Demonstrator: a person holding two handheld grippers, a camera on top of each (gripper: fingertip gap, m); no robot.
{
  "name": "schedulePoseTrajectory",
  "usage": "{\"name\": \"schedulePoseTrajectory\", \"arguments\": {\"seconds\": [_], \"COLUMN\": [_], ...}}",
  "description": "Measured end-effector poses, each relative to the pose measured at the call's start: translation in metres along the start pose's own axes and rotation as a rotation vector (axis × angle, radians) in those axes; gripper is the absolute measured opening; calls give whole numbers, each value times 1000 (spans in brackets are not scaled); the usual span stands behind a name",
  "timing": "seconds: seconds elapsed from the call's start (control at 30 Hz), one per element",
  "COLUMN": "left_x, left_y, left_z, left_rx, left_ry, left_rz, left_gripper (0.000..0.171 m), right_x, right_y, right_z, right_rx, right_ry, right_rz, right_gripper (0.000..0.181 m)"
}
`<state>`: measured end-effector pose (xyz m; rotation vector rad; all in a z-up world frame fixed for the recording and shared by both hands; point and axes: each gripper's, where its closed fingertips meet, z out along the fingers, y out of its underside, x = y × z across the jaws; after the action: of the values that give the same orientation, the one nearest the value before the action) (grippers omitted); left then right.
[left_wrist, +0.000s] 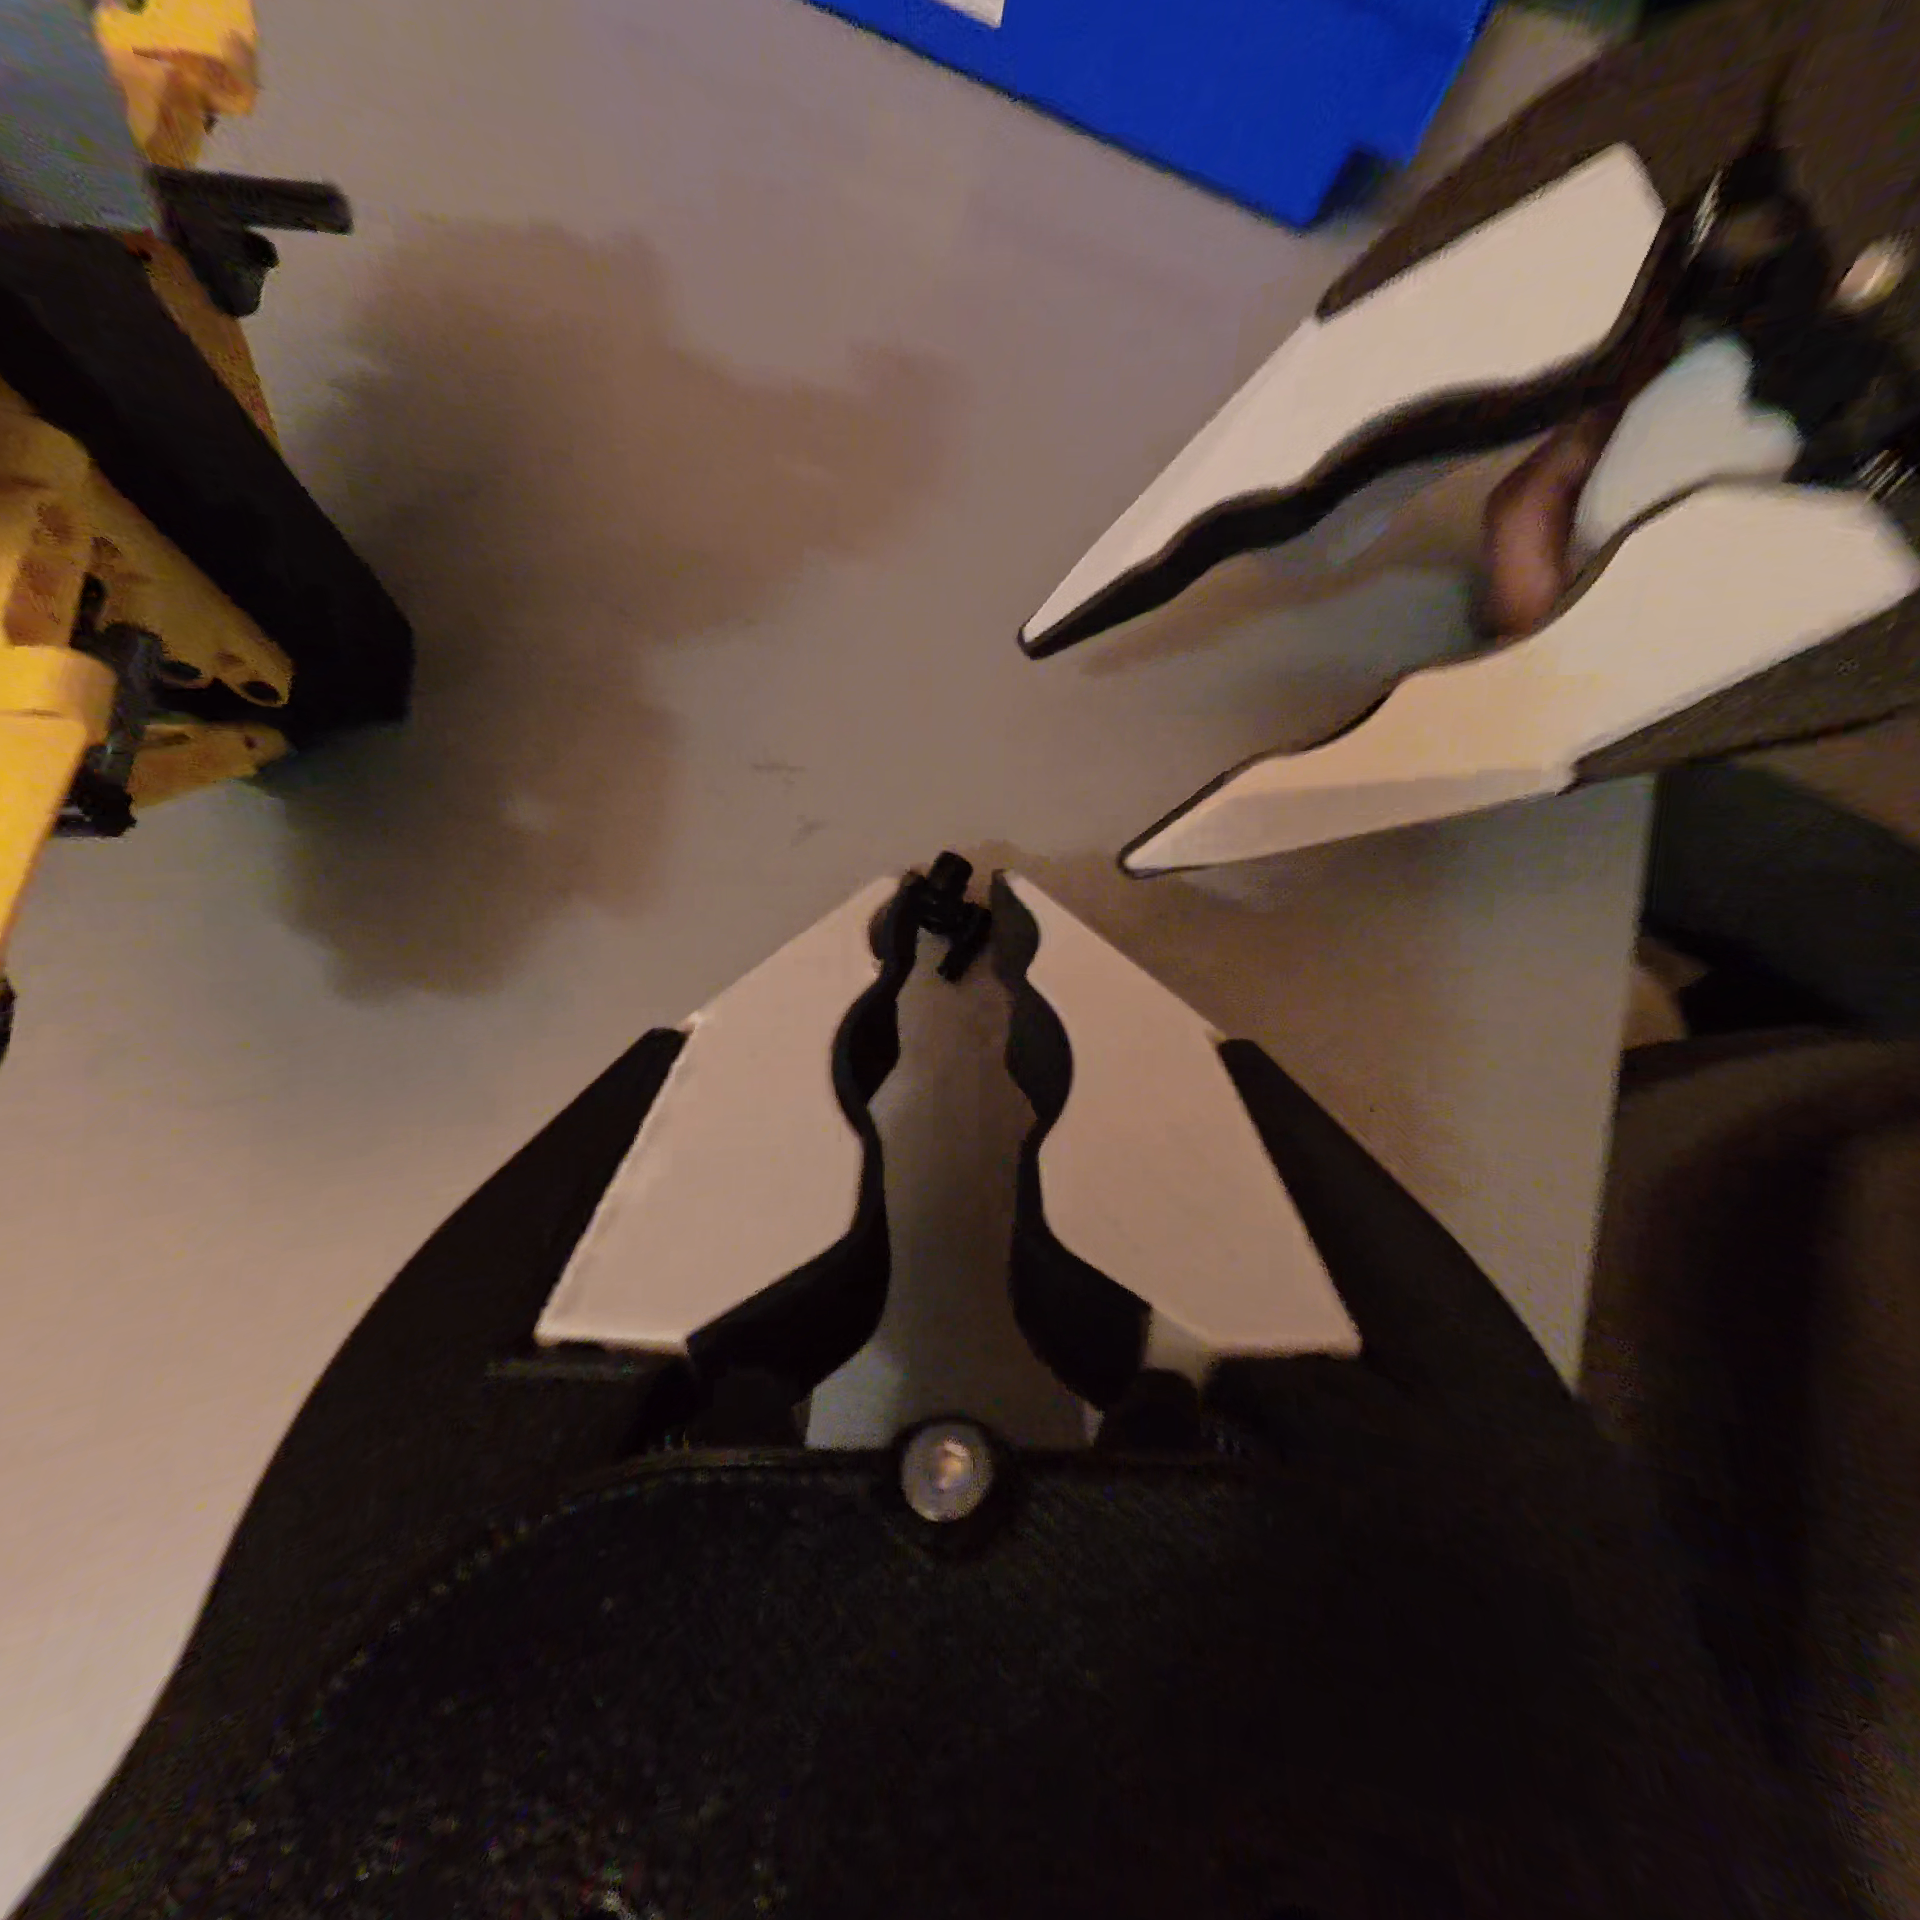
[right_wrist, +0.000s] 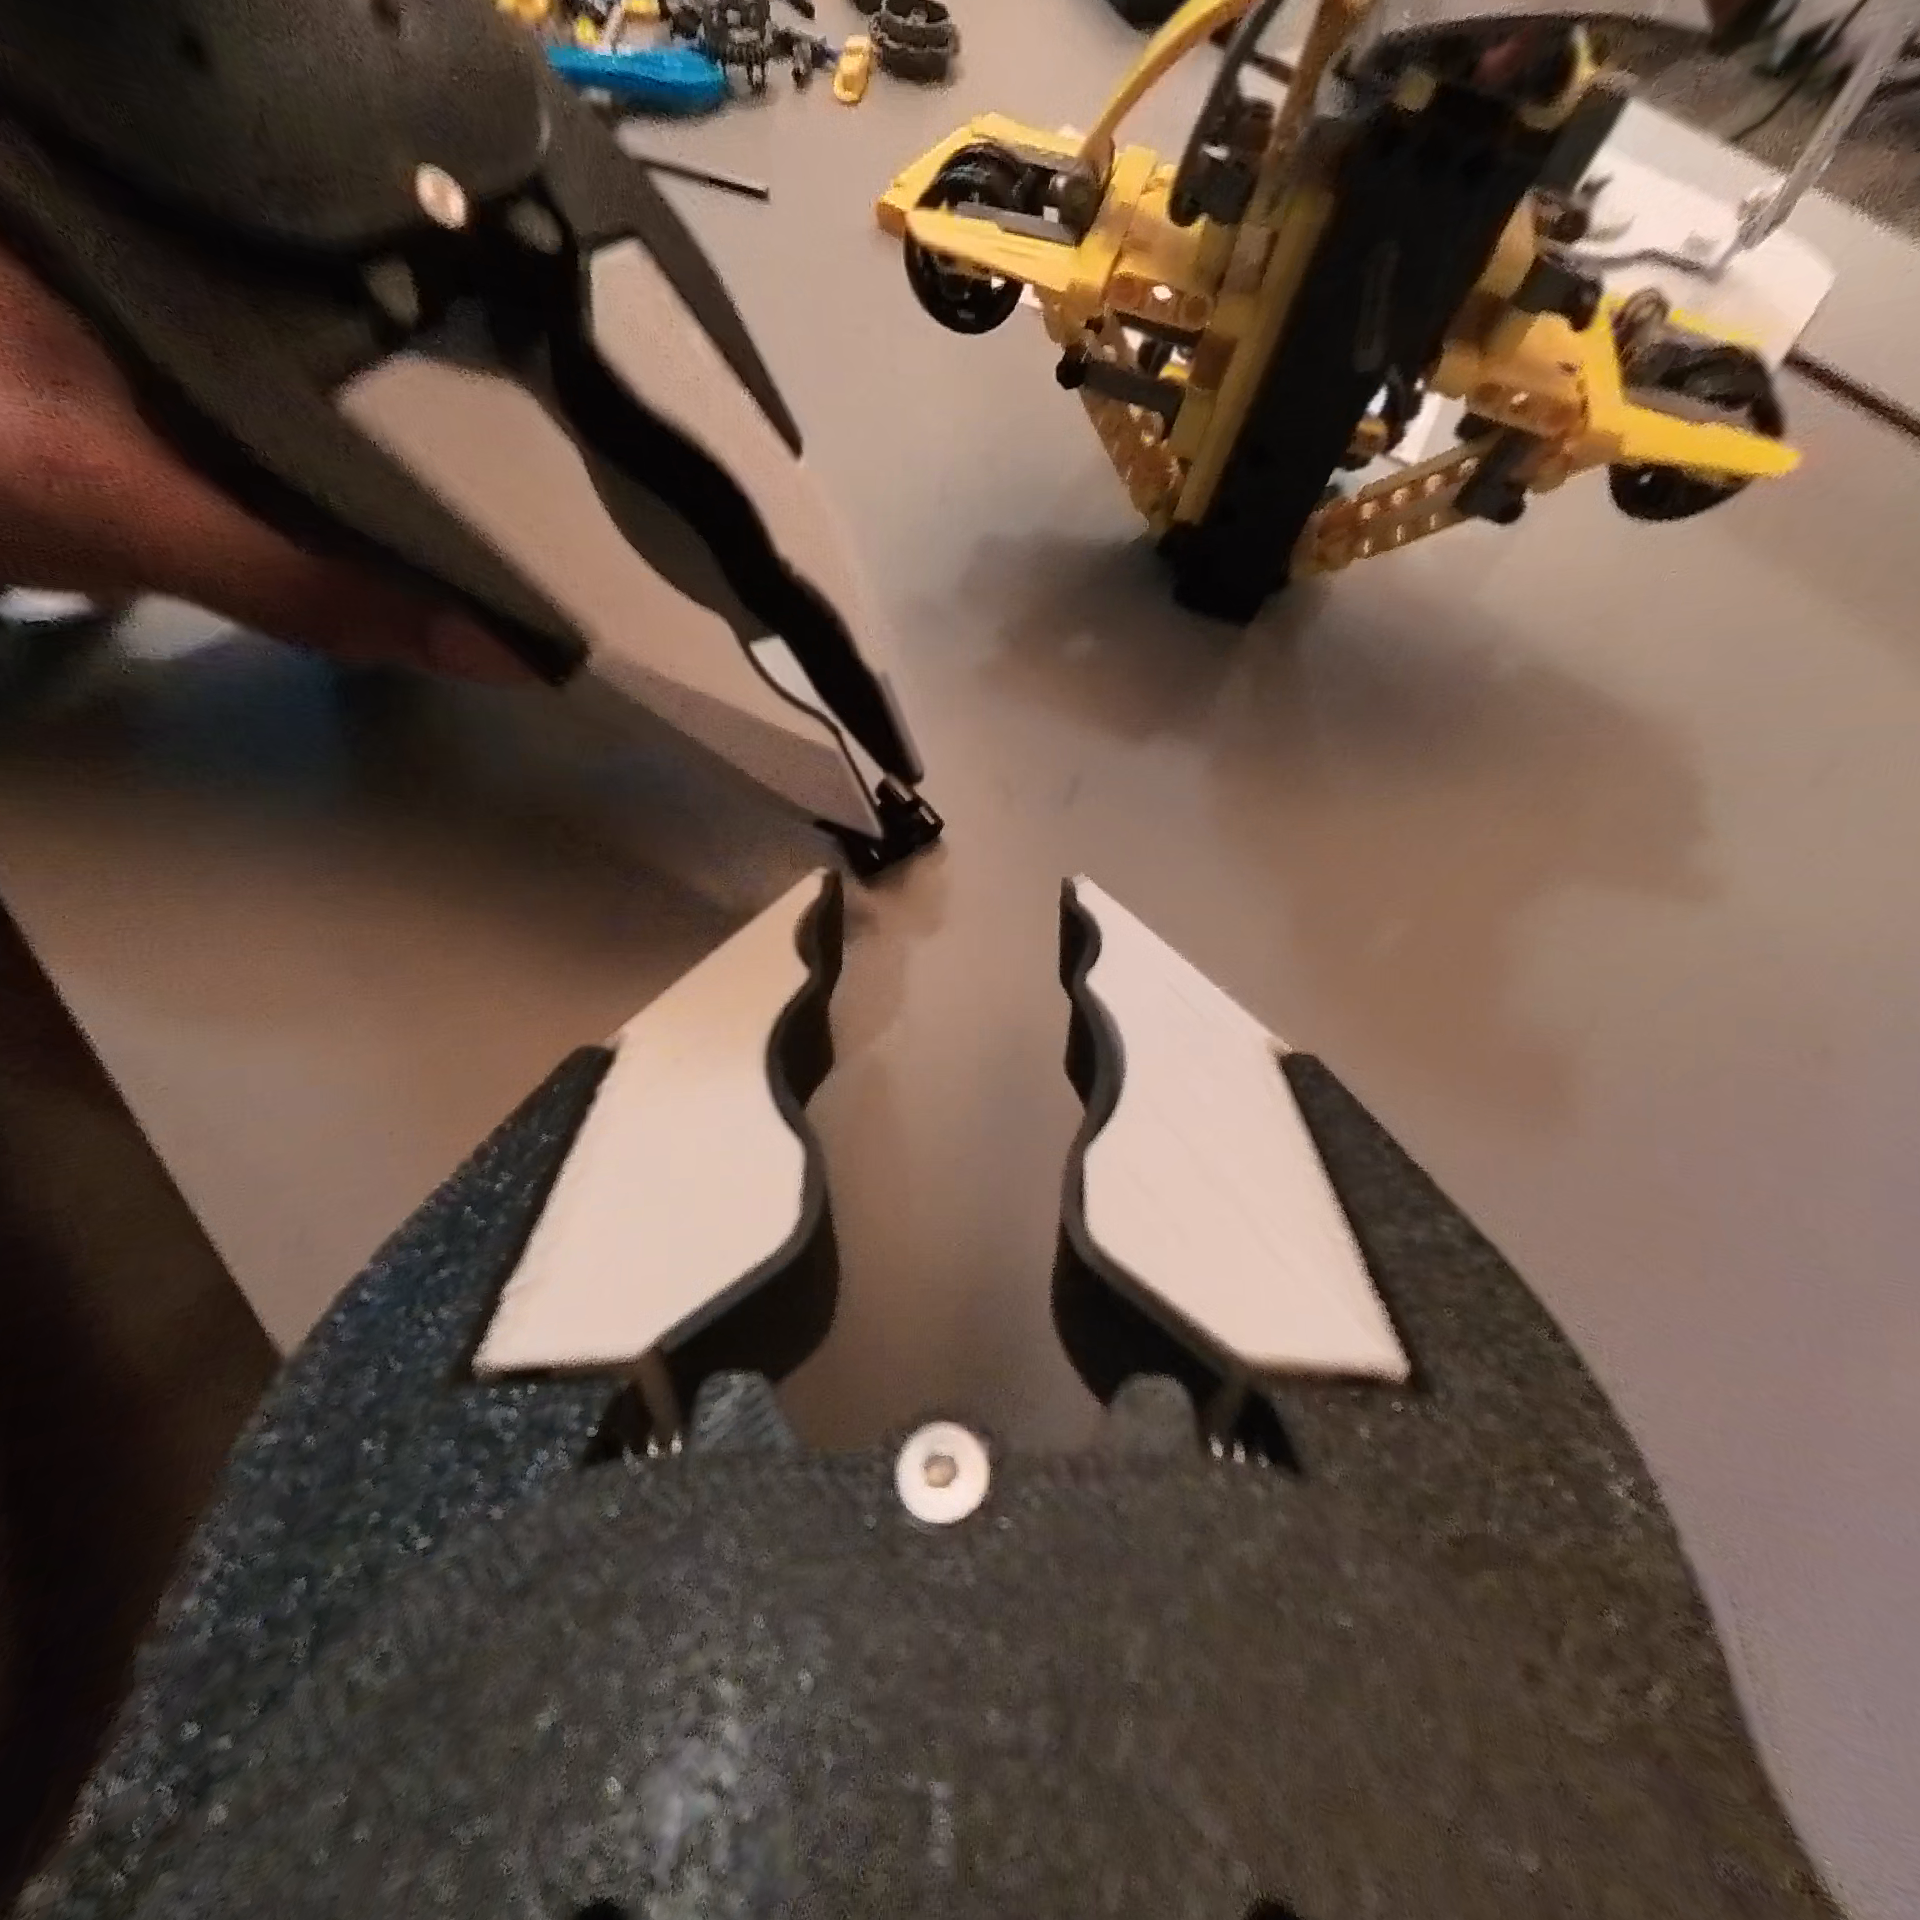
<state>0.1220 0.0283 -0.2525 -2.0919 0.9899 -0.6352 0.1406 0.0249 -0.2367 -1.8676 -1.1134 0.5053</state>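
Note:
My left gripper (left_wrist: 943, 896) is shut on a small black connector piece (left_wrist: 943, 906), held at its fingertips just above the grey table. The same piece (right_wrist: 902, 823) shows in the right wrist view, pinched at the tip of the left gripper (right_wrist: 883, 800). My right gripper (right_wrist: 948, 896) is open and empty, its fingertips just short of the black piece. It also shows in the left wrist view (left_wrist: 1081, 753), coming in from the upper right with its jaws apart. A yellow and black brick-built vehicle model (right_wrist: 1340, 312) stands on a black stand beyond.
The yellow model also shows at the left edge of the left wrist view (left_wrist: 125, 582). A blue box (left_wrist: 1195, 94) lies at the far side. Several loose small parts and a blue piece (right_wrist: 644, 68) lie at the far end of the table. White paper (right_wrist: 1704, 239) lies behind the model. Only a small space, under 4 cm, lies between the two pairs of fingers.

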Motion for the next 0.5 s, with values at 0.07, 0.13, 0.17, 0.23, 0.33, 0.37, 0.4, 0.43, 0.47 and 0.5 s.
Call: {"name": "schedulePoseTrajectory", "arguments": {"seconds": [0.07, 0.13, 0.17, 0.23, 0.33, 0.37, 0.4, 0.43, 0.47, 0.5], "left_x": [-2, -2, -1, 9, 29, 31, 36, 43, 46, 50], "left_y": [3, -1, -6, -22, -36, -38, -39, -39, -40, -39], "left_z": [2, -1, -4, -15, -29, -32, -34, -35, -36, -35], "left_rx": [-11, 15, 46, 144, 260, 279, 293, 307, 319, 322], "left_ry": [-60, -105, -128, -139, -145, -179, -192, -185, -198, -197], "left_rz": [74, 152, 194, 303, 481, 526, 579, 631, 664, 694], "left_gripper": [6, 6, 6, 6, 5, 5, 5, 5, 5, 5], "right_x": [-2, -4, -7, -13, -7, -5, -6, -8, -13, -18], "right_y": [-3, -7, -10, -20, -39, -40, -37, -32, -29, -27], "right_z": [-3, -6, -7, -12, -28, -31, -31, -30, -29, -30], "right_rx": [24, 59, 78, 149, 306, 318, 295, 258, 223, 201], "right_ry": [-51, -136, -196, -353, -529, -561, -572, -571, -575, -592], "right_rz": [105, 242, 323, 484, 702, 735, 737, 718, 697, 687], "right_gripper": [42, 45, 46, 46, 48, 47, 47, 47, 47, 46]}}
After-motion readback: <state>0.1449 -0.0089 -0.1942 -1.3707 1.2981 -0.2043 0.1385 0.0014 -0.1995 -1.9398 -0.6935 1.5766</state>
